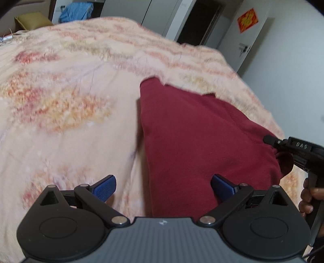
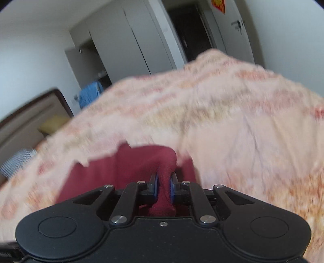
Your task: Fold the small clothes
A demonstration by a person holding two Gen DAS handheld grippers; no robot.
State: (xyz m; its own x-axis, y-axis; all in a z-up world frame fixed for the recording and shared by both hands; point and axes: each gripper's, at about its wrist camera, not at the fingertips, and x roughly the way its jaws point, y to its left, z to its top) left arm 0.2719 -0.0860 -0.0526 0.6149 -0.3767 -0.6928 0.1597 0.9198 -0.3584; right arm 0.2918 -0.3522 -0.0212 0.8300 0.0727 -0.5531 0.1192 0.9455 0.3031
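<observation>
A dark red garment [image 1: 198, 139] lies on a pink and orange floral bedspread [image 1: 70, 97]. My left gripper [image 1: 163, 187] is open, its blue pads apart over the garment's near left edge, holding nothing. My right gripper [image 2: 163, 187] is shut on a bunched fold of the red garment [image 2: 166, 161] and lifts it slightly. In the left wrist view the right gripper [image 1: 269, 139] pinches the garment's right edge. The garment's far edge is partly tucked under a fold of the bedspread.
The bedspread [image 2: 232, 121] covers the whole bed. A yellow pillow [image 1: 32, 21] and a blue cloth [image 1: 77, 12] sit beyond the bed's far side. Grey wardrobe doors [image 2: 121, 46] and a dark doorway [image 1: 198, 22] stand behind.
</observation>
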